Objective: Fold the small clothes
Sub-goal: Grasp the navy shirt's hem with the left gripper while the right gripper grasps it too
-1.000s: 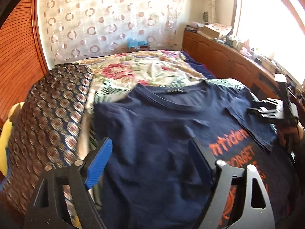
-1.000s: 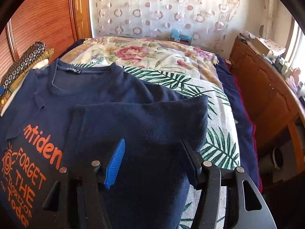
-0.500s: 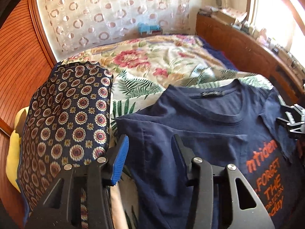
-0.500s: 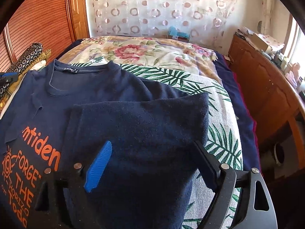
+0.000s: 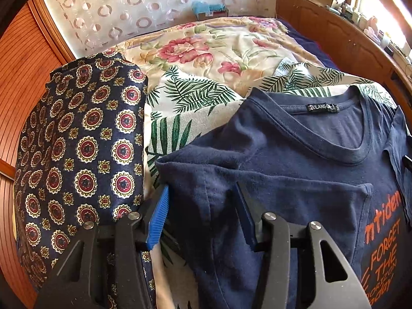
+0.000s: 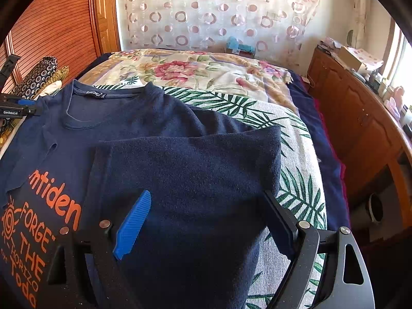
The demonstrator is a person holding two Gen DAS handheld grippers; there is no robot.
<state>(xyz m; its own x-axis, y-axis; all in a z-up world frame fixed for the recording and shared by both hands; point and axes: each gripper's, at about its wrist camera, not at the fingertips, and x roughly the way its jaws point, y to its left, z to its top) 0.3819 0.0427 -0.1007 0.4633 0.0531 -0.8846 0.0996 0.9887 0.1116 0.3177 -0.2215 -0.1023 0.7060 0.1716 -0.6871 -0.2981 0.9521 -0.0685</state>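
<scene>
A navy T-shirt [image 5: 296, 159] with orange print lies face up on the bed, collar toward the far end; it also shows in the right wrist view [image 6: 123, 123]. Both side parts are folded in over the front. My left gripper [image 5: 200, 203] is open, low over the shirt's folded left sleeve, its jaws either side of the sleeve fabric. My right gripper [image 6: 208, 206] is wide open above the folded-in right side panel [image 6: 195, 170], holding nothing.
A palm-leaf cover [image 6: 296, 180] and a floral blanket [image 5: 213, 49] lie under and beyond the shirt. A dark medallion-patterned cloth [image 5: 82, 139] lies left of it. A wooden sideboard [image 6: 360, 118] runs along the right; a wooden door [image 6: 56, 25] stands at left.
My left gripper has swung left to the shirt's left sleeve and narrowed its opening. My right gripper has opened wider over the folded right panel.
</scene>
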